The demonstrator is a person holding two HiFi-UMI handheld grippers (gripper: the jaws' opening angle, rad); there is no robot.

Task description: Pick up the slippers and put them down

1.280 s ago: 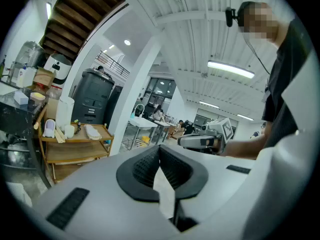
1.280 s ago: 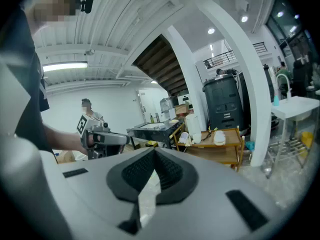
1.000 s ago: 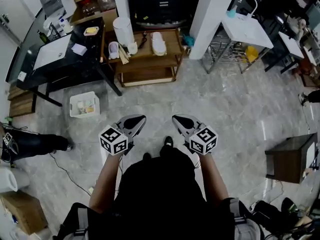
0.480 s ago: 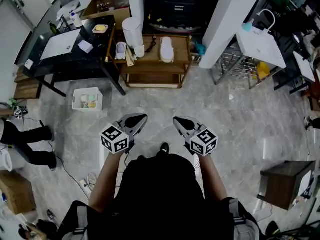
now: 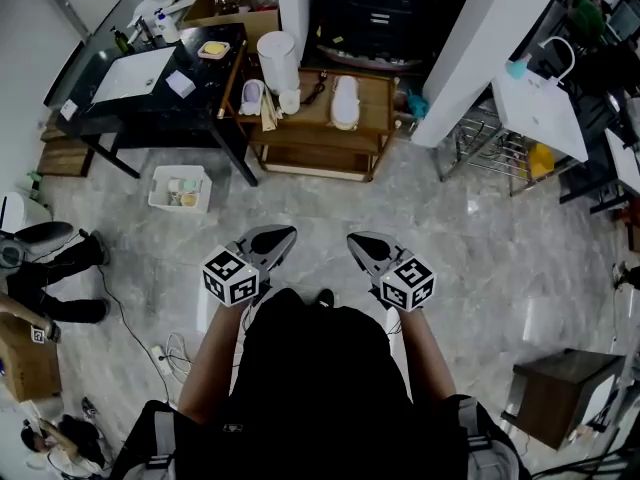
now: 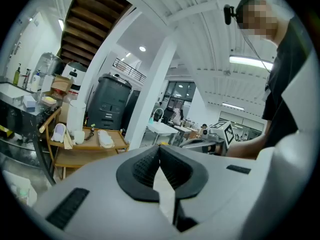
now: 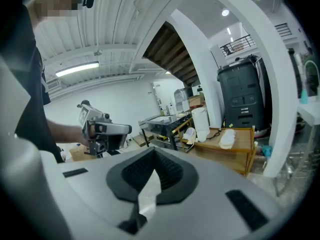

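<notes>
Left claw [image 5: 284, 234] and right claw [image 5: 353, 237] pinched together, empty — slipper [image 5: 344, 101] lies end-on ahead.

The floor [image 5: 480, 238] is glossy grey marbled stone. At twelve o'clock the shelf unit [image 5: 378, 103] is bare matt wood; at eleven the worktop [image 5: 195, 108] is glossy black. The left hand-held gripper [image 5: 288, 234] and right hand-held gripper [image 5: 352, 238] are matt grey plastic, with black ribbed pads [image 6: 145, 166].
</notes>
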